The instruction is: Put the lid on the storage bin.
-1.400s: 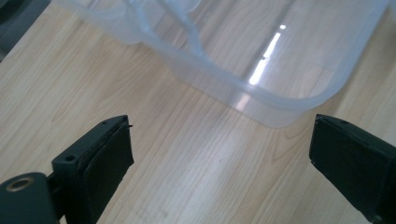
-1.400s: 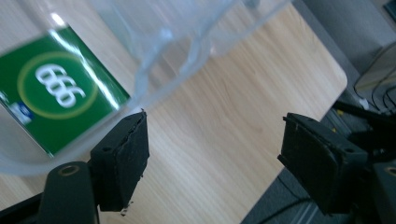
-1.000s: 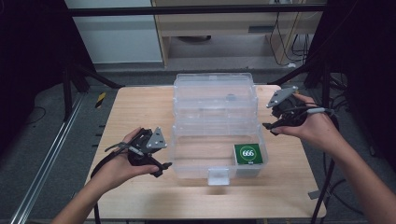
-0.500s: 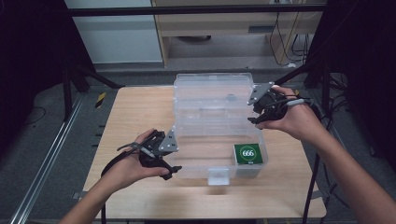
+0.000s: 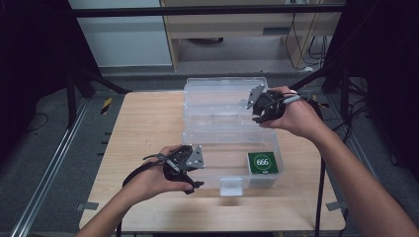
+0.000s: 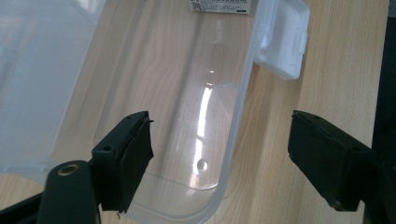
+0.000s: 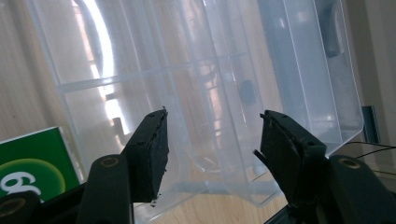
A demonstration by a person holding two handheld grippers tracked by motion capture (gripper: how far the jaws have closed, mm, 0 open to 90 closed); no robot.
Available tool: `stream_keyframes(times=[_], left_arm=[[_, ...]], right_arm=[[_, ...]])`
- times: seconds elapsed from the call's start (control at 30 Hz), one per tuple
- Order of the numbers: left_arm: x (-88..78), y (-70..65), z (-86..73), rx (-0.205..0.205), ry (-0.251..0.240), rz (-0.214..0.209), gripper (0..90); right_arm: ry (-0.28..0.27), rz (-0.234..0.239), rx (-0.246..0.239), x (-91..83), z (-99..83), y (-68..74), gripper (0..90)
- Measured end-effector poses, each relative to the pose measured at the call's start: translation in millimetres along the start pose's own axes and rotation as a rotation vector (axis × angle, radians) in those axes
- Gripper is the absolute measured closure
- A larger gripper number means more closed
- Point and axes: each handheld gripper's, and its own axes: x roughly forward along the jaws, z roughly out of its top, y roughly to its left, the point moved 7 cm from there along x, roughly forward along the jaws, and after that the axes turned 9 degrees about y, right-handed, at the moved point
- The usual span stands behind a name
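Clear plastic organizer box [image 5: 230, 128] sits mid-table, lid swung open toward the far side, tray nearest the person. Left gripper [image 5: 195, 170] is at the tray's front-left corner; right gripper [image 5: 256, 107] hovers over the lid's right edge.

The high view gives the layout: both hands, the green card [image 5: 262, 162] marked 666 in the tray's front-right corner, the white latch [image 5: 231, 186] on the front wall. It can't resolve the jaws. The left gripper view does: jaws spread wide, have just been closing, straddling the tray's rounded corner wall [image 6: 229, 154], pads clear of the plastic. Latch [image 6: 282, 39] shows up close there. The right gripper view shows jaws apart, also just been closing, with the divided lid [image 7: 210, 93] behind them and nothing pinched; the green card's corner [image 7: 32, 161] sits at lower left.

Surface: light wooden table [image 5: 143, 133], bare apart from the box. Room: grey floor, metal rail [image 5: 49, 168] on the left, pale cabinet and wooden shelf beyond, dark frame poles at both sides.
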Motion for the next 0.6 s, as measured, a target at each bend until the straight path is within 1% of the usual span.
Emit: stream_keyframes(times=[0.1, 0.17, 0.2, 0.27, 0.3, 0.37, 0.4, 0.43, 0.47, 0.53, 0.57, 0.6], left_arm=[[5.5, -0.9, 0.6, 0.007, 0.009, -0.010, 21.9], [8.1, -2.3, 0.8, 0.006, 0.007, -0.016, 22.5], [9.5, -3.0, 0.6, 0.009, 0.013, -0.021, 22.5], [15.3, -5.7, -0.4, 0.029, 0.029, -0.025, 22.5], [17.3, -6.2, -1.1, 0.040, 0.037, -0.021, 22.5], [20.4, -7.5, -1.5, 0.035, 0.039, -0.025, 22.5], [21.4, -8.0, -1.6, 0.031, 0.041, -0.029, 22.5], [22.5, -8.5, -1.5, 0.030, 0.039, -0.031, 22.5], [23.7, -8.9, -1.5, 0.034, 0.041, -0.032, 22.5], [25.6, -9.9, -1.2, 0.042, 0.047, -0.034, 25.8], [25.9, -10.4, -1.1, 0.043, 0.048, -0.038, 28.4], [25.9, -10.4, -1.1, 0.043, 0.048, -0.038, 30.8]], right_arm=[[0.007, 0.013, -0.006, 5.7, 4.4, -2.7, 48.0], [0.013, 0.025, -0.018, 9.7, 6.7, -3.2, 50.0], [0.021, 0.029, -0.032, 13.1, 8.2, -3.6, 53.1], [0.026, 0.034, -0.036, 14.8, 8.9, -3.6, 54.3], [0.032, 0.037, -0.052, 17.3, 9.9, -4.0, 56.6], [0.046, 0.038, -0.074, 19.5, 10.3, -4.2, 59.8], [0.047, 0.042, -0.074, 20.2, 10.4, -4.1, 60.7], [0.053, 0.044, -0.077, 21.5, 10.6, -4.6, 64.2], [0.053, 0.044, -0.077, 21.5, 10.6, -4.6, 64.2], [0.055, 0.055, -0.094, 24.5, 10.9, -4.4, 72.3], [0.058, 0.046, -0.101, 25.2, 10.9, -4.6, 74.7], [0.058, 0.046, -0.101, 25.2, 10.9, -4.6, 74.7]])
